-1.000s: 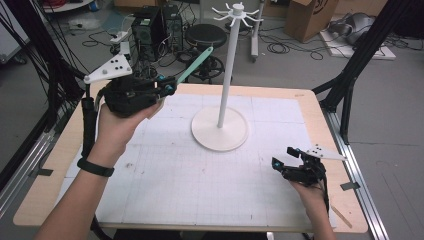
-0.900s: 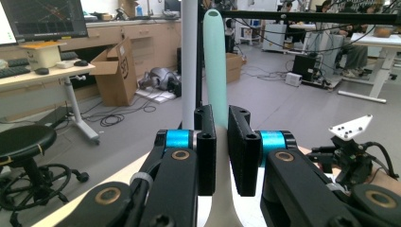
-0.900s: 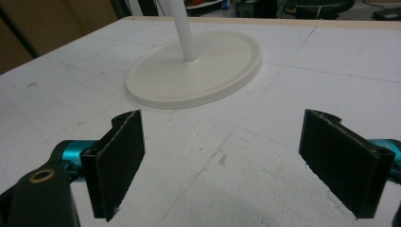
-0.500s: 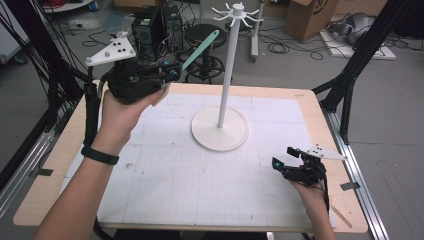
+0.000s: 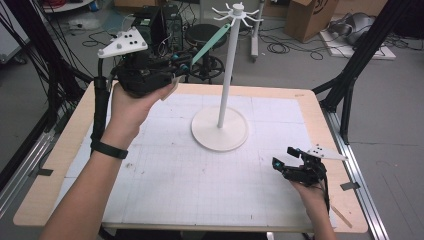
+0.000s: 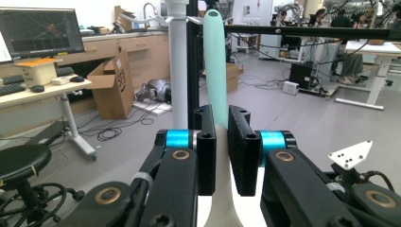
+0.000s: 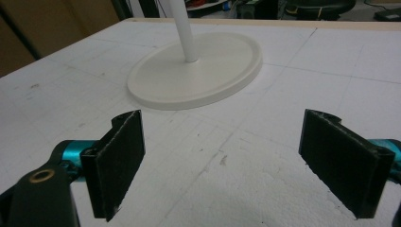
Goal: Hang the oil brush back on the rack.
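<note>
We saw the left gripper [image 5: 180, 65] raised above the far left corner of the table [image 5: 60, 150], held in the person's left hand [image 5: 132, 102], with its grey three-cornered plate [image 5: 122, 44] on top. Its jaws were clamped on a pale green utensil handle [image 5: 212, 42], a long slim piece that slanted up and to the right toward the top of the white hanger stand [image 5: 227, 75]. In the left gripper view the handle [image 6: 215, 66] rose straight between the two black jaws, widening into a white part at the bottom of the frame, and its rounded tip carried a hole. The stand's pole [image 6: 178, 71] stood just left of the handle there, with the hooks at the top near the tip; we could not tell whether the handle touched any hook.

The stand's round base [image 5: 220, 129] sat on the white gridded mat [image 5: 175, 180] near the table's middle. The right gripper [image 5: 285, 159] rested low near the table's right edge, held in the right hand [image 5: 312, 192], pointing left. In the right gripper view its jaws stood wide apart with nothing between them, and the base [image 7: 198, 71] lay ahead on the mat [image 7: 283, 118]. A black stool [image 6: 21, 165] and cardboard box [image 6: 113, 87] stood on the floor beyond.
</note>
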### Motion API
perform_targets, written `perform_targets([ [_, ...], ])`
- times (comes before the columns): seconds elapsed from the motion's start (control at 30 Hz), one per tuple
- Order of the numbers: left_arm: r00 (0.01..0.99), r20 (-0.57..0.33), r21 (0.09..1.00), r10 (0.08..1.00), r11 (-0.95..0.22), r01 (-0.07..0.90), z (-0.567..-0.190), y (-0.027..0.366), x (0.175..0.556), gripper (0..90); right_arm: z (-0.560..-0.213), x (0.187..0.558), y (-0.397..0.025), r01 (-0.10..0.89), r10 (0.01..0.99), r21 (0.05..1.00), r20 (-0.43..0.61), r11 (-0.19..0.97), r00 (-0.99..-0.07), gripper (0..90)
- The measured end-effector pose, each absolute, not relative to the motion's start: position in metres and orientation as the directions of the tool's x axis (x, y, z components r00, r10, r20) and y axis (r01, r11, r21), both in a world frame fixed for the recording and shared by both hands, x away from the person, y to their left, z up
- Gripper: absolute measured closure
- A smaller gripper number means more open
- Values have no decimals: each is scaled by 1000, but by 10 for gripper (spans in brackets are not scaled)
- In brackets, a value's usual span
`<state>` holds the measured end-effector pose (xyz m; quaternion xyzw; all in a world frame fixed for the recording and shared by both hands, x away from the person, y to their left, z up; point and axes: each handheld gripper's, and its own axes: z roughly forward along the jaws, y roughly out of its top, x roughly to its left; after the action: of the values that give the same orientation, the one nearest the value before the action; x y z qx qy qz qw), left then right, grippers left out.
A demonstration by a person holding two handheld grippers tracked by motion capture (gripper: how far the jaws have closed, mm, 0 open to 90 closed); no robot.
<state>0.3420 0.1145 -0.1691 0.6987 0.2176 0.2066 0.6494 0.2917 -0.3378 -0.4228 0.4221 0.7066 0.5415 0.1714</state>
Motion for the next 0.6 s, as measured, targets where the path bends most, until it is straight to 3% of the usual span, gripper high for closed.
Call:
perform_targets([
  [0.6,799,16,996,602,-82,42,-171,106,351,822,-422,289,-339,411,781,910,217,55,-585,141],
])
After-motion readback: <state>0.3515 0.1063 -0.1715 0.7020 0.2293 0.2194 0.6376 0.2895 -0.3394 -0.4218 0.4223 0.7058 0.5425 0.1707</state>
